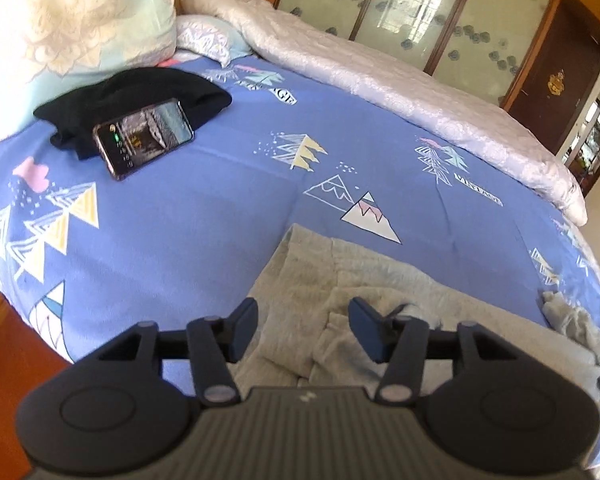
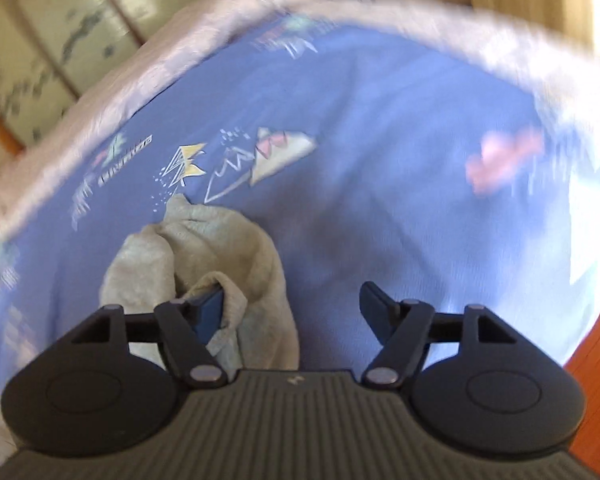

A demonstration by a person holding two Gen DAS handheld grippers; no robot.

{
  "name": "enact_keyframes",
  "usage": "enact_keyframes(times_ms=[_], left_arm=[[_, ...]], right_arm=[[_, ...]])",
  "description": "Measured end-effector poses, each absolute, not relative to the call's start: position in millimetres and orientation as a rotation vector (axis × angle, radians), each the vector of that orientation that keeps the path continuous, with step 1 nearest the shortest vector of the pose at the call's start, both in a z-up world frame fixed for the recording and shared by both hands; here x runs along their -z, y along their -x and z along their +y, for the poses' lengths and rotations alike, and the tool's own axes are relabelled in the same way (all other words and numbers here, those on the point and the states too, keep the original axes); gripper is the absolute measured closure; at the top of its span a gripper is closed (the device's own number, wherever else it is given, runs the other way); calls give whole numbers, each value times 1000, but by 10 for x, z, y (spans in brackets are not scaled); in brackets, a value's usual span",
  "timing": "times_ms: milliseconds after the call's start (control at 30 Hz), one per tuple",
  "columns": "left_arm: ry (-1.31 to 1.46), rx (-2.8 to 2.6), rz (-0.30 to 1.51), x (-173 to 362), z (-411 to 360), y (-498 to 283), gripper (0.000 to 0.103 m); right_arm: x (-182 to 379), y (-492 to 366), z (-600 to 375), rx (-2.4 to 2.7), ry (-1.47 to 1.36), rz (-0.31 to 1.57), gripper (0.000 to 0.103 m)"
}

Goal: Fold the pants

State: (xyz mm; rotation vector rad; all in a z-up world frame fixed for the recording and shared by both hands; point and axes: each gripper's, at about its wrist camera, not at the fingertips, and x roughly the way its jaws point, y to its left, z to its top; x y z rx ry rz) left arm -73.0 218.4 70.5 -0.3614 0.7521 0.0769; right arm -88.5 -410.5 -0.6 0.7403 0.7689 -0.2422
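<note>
Currently the pants [image 1: 380, 300] are being straddled lengthwise by the half-open, empty left claw [image 1: 304, 330], while a bunched end is being draped over one finger of the wide-open right claw [image 2: 292, 312], unclamped.

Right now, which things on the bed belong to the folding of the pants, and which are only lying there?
For the job:
- grey pants
- left gripper, open above the pants
- right gripper, open, cloth draped over one finger

Only lying there:
- phone, propped against a black garment
- pillows
- rolled white quilt
</note>
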Motion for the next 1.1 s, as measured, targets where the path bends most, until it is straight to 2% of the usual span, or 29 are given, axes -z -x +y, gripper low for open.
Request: enact_keyframes(times_ms=[200, 300, 400, 433, 500, 567, 600, 700, 767, 867, 933, 967, 1000, 1033, 1067, 1100], left_arm=[[439, -43, 736, -717, 2166, 603, 38], [386, -42, 728, -748, 2056, 567, 35], [301, -46, 729, -791, 1963, 561, 34], [242, -51, 724, -818, 1916, 570, 34], [89, -40, 700, -877, 1832, 609, 34], [-101, -6, 665, -921, 1669, 689, 32], [-175, 23, 654, -927, 1599, 720, 25], [-352, 105, 629, -886, 1364, 775, 21], [-430, 150, 629, -819, 1225, 751, 18], [-492, 179, 643, -693, 1100, 641, 18], [-523, 174, 670, -597, 1057, 548, 32], [-541, 164, 687, -548, 1040, 508, 54], [-559, 144, 714, -491, 1036, 454, 78], [-567, 119, 744, -452, 1024, 406, 88], [-556, 109, 759, -447, 1030, 394, 92], [-532, 101, 747, -484, 1052, 416, 94]], right_arm=[[674, 1048, -4580, 138, -1511, 776, 29], [924, 1233, -4657, 85, -1818, 620, 27], [786, 1400, -4778, 13, -1850, 357, 27], [672, 1440, -4838, -1, -1815, 285, 27], [375, 1427, -4919, 15, -1679, 274, 27], [-62, 1249, -4891, 22, -1410, 375, 27], [-260, 1165, -4772, 34, -1263, 423, 27], [-729, 693, -4205, 16, -770, 582, 28], [-772, 365, -3781, -51, -570, 655, 28], [-565, -206, -3291, -142, -443, 757, 29], [-337, -463, -3156, -158, -369, 842, 29], [-200, -626, -3037, -148, -313, 890, 31], [-94, -719, -2965, -133, -254, 938, 40], [14, -778, -2915, -107, -204, 980, 55], [107, -823, -2909, -80, -185, 1012, 94], [101, -804, -2998, -58, -222, 1002, 94]])
